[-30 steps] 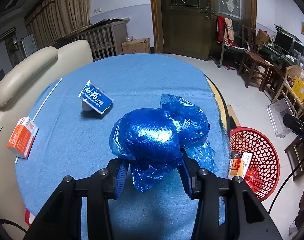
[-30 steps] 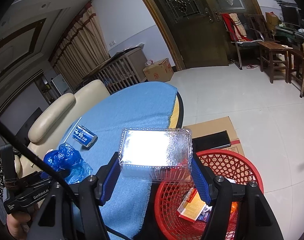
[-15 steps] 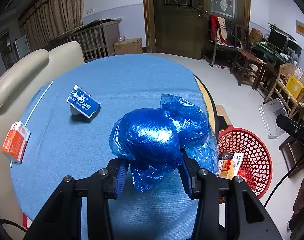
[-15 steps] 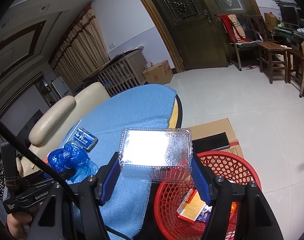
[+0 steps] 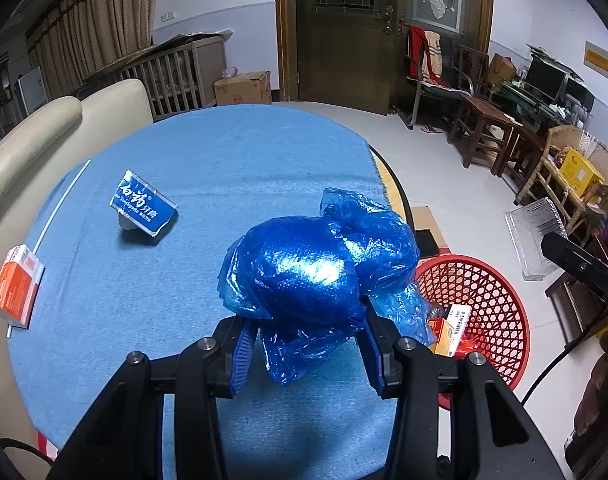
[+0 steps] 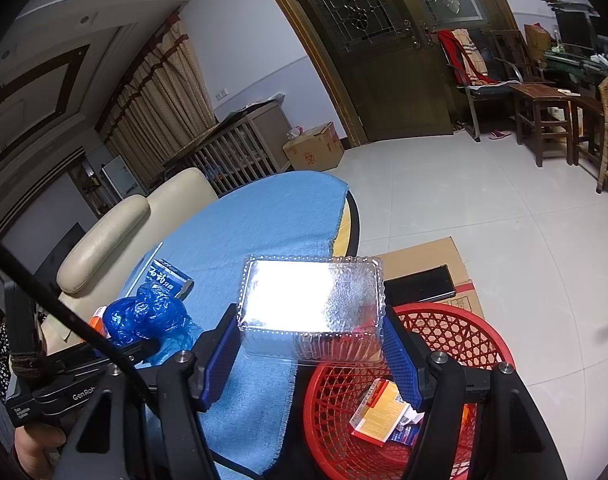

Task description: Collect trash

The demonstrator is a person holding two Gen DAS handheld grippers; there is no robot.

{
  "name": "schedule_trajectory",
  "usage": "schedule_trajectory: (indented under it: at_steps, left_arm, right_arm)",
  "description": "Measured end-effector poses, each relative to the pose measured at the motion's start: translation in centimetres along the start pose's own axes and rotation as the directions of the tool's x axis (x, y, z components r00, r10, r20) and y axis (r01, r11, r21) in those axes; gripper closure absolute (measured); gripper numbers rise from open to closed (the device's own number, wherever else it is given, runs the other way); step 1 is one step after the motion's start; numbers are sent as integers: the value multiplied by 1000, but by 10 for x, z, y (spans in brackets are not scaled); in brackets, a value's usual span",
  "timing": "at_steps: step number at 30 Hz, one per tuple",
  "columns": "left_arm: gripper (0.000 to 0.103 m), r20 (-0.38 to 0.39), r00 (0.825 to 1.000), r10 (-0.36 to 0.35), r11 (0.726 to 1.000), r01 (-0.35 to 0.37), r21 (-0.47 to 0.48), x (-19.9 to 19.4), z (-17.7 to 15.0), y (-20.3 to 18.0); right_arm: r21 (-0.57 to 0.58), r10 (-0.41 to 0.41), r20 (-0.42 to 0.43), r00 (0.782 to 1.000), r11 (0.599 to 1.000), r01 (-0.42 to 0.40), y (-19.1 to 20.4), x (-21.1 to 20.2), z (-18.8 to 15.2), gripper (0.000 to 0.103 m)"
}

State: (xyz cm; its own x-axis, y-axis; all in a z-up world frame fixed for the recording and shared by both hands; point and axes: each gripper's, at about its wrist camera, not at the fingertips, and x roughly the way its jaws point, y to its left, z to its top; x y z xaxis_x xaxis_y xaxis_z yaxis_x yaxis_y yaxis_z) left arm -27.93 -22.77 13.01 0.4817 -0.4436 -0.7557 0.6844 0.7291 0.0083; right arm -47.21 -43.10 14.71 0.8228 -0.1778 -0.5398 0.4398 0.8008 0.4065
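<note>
My left gripper (image 5: pixel 306 354) is shut on a crumpled blue plastic bag (image 5: pixel 308 276) and holds it above the blue tablecloth near the table's right edge. The bag also shows in the right wrist view (image 6: pixel 144 316). My right gripper (image 6: pixel 310 354) is shut on a clear plastic clamshell box (image 6: pixel 312 304), held above the red mesh basket (image 6: pixel 480 344) on the floor. The basket (image 5: pixel 496 304) holds an orange-and-white carton (image 6: pixel 384 412). The clamshell box shows at the right in the left wrist view (image 5: pixel 534 236).
A blue toothpaste box (image 5: pixel 144 208) and an orange box (image 5: pixel 16 292) lie on the round table (image 5: pixel 224 160). A cream sofa (image 5: pixel 44 136) is at its left. Flat cardboard (image 6: pixel 436 256) with a black phone (image 6: pixel 420 284) lies beside the basket. Wooden chairs stand at the right.
The left gripper has carried the blue bag to the right, toward the table edge and basket. The right gripper and its clamshell box have stayed nearly still over the basket.
</note>
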Motion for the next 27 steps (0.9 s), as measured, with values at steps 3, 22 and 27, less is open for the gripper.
schedule_trajectory:
  at_steps: [3, 22, 27]
  left_arm:
    - [55, -1, 1000, -8, 1000, 8, 6, 2, 1, -4]
    - [55, -29, 998, -58, 997, 59, 40, 21, 8, -29]
    - [55, -33, 997, -65, 997, 67, 44, 23, 9, -33]
  right_arm:
    - [3, -5, 0, 1000, 1000, 5, -2, -1, 0, 33]
    - [20, -55, -23, 998, 998, 55, -23, 3, 0, 33]
    - [23, -62, -25, 998, 998, 63, -26, 2, 0, 33]
